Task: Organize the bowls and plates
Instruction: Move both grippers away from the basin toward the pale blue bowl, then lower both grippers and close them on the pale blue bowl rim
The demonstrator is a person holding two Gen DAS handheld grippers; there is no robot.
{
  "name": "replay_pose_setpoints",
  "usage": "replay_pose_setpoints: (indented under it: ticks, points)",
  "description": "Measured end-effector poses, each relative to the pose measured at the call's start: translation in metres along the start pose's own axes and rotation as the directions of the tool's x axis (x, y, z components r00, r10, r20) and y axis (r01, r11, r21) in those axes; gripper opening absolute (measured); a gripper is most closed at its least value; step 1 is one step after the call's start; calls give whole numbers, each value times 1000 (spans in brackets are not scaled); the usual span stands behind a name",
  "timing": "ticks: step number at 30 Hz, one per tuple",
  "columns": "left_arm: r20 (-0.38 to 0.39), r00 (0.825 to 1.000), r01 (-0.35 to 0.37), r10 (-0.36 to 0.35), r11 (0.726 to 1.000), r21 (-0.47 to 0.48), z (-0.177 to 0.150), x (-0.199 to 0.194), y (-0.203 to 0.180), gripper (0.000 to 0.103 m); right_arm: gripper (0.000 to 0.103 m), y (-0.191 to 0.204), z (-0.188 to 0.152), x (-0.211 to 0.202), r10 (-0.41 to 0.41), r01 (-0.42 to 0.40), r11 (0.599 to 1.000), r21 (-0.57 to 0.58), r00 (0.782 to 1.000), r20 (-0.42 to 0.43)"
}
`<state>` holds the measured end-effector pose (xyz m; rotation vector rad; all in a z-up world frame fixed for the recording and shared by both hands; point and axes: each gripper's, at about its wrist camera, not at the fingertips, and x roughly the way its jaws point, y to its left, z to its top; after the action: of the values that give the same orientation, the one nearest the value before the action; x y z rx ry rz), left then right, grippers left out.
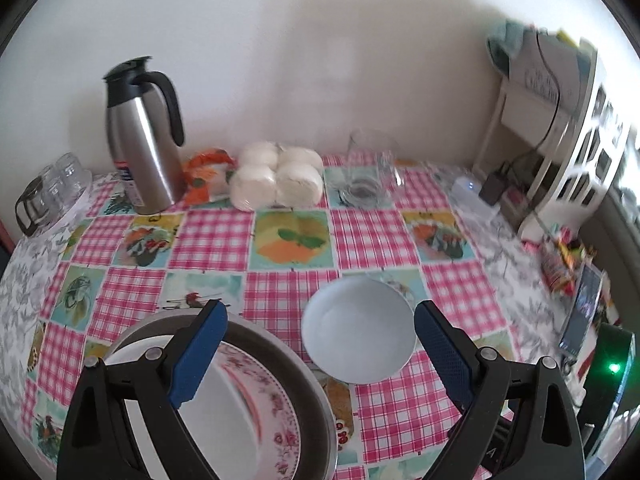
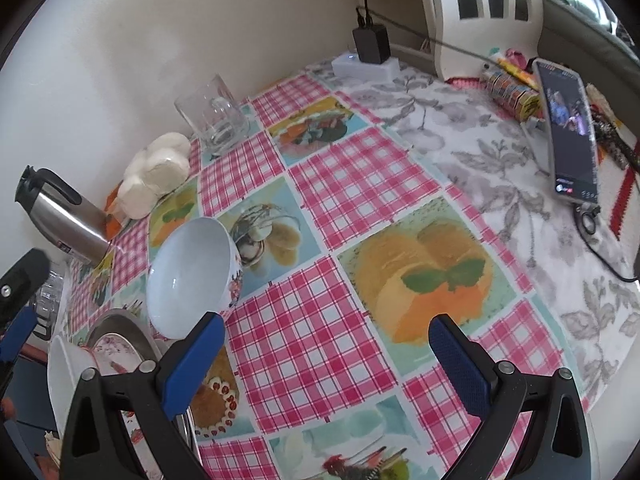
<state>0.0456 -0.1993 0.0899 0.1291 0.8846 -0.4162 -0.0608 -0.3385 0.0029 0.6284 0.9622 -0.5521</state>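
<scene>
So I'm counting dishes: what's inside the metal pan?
A floral-rimmed plate lies in the metal pan, with a white dish over it. The left gripper hides anything more.

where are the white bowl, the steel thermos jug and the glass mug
white bowl (image 1: 356, 332), left wrist view, inside of its basin
steel thermos jug (image 1: 138, 148), left wrist view, middle of its metal body
glass mug (image 2: 214, 118), right wrist view, its clear side wall

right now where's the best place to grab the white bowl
Its rim. The white bowl sits upright and alone on the tablecloth, mouth open upward, so come from above with one finger inside the wall and one outside; the open left gripper is nearest.
</scene>
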Motion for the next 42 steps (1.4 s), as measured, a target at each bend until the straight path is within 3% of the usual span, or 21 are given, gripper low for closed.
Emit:
replay_pose_setpoints:
  ticks: [5, 15, 28, 42]
  points:
    - [-71, 997, -2, 1, 1000, -8, 3, 26, -10, 95, 103, 1, 1, 15, 25, -24, 1000, 13, 999, -22]
    - [-167, 983, -80, 82, 997, 18, 0, 74, -18, 95, 103, 12, 3, 46, 41, -40, 999, 1, 997, -65]
    - [-182, 979, -89, 97, 995, 53, 5, 100, -17, 91, 98, 19, 9, 72, 11, -12, 1000, -4, 996, -90]
    - [-154, 986, -58, 57, 998, -5, 13, 90, -7, 91, 97, 24, 25, 40, 35, -35, 999, -9, 999, 17]
